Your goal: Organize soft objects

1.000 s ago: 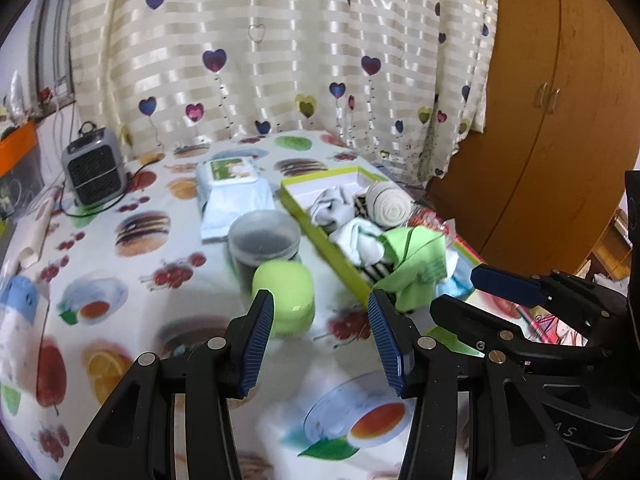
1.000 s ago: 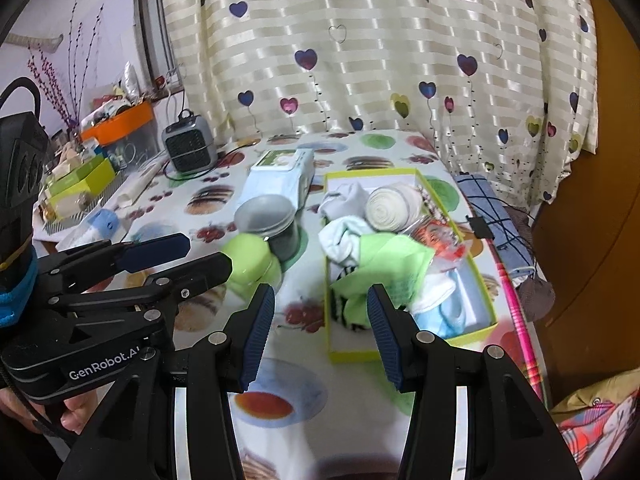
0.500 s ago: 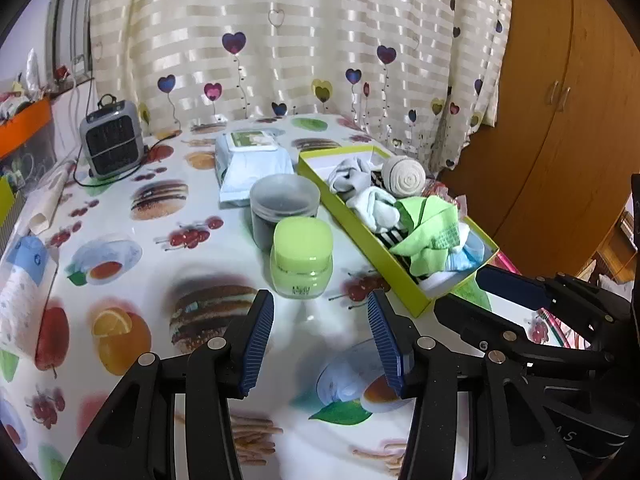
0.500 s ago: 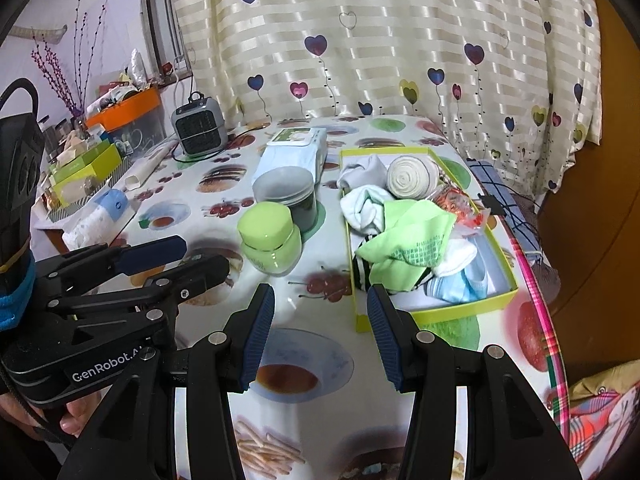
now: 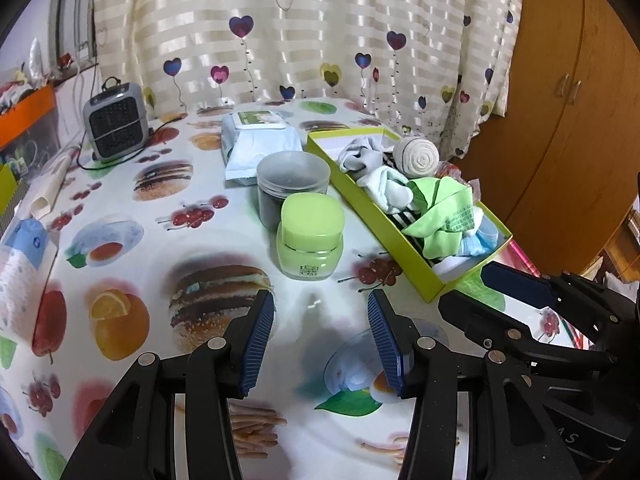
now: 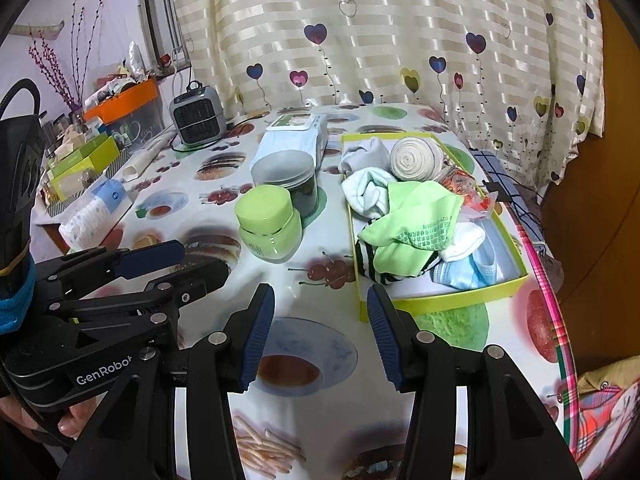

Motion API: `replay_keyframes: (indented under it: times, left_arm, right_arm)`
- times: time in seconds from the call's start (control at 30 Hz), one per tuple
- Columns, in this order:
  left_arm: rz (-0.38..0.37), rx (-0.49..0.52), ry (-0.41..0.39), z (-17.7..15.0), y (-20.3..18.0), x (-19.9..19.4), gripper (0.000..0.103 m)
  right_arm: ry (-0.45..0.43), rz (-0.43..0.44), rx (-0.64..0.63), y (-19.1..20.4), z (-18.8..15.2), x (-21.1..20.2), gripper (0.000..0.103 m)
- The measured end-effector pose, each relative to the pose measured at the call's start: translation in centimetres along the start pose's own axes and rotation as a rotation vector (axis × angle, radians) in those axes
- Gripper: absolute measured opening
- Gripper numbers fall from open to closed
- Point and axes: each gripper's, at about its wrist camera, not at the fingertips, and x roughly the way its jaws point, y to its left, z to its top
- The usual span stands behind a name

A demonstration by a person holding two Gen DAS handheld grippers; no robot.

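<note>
Left gripper [image 5: 321, 342], right gripper [image 6: 320, 338]: both jaws apart, empty, above table [image 6: 328, 356]. Soft items piled in yellow-green box [image 6: 460, 300], right of green jar [image 6: 269, 223]. Green cloth [image 6: 416, 236] on top: light, limp, likely bunches; pinch raised fold. Bandage roll [image 6: 416, 159] at far end: firmer.

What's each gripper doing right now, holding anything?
Left gripper: open, holding nothing, above the tablecloth.
Right gripper: open, holding nothing.

2 jars [image 5: 311, 236], 1 box [image 6: 440, 302], 1 heater [image 5: 115, 122], 1 wipes pack [image 5: 260, 142]
</note>
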Motion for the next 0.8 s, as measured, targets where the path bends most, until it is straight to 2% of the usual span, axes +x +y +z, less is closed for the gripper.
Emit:
replay_keyframes:
  times: [0.8]
  left_arm:
    - [-0.002, -0.005, 0.009, -0.29, 0.35, 0.65, 0.048]
  right_arm:
    - [0.01, 0.003, -0.001, -0.17, -0.51, 0.94, 0.05]
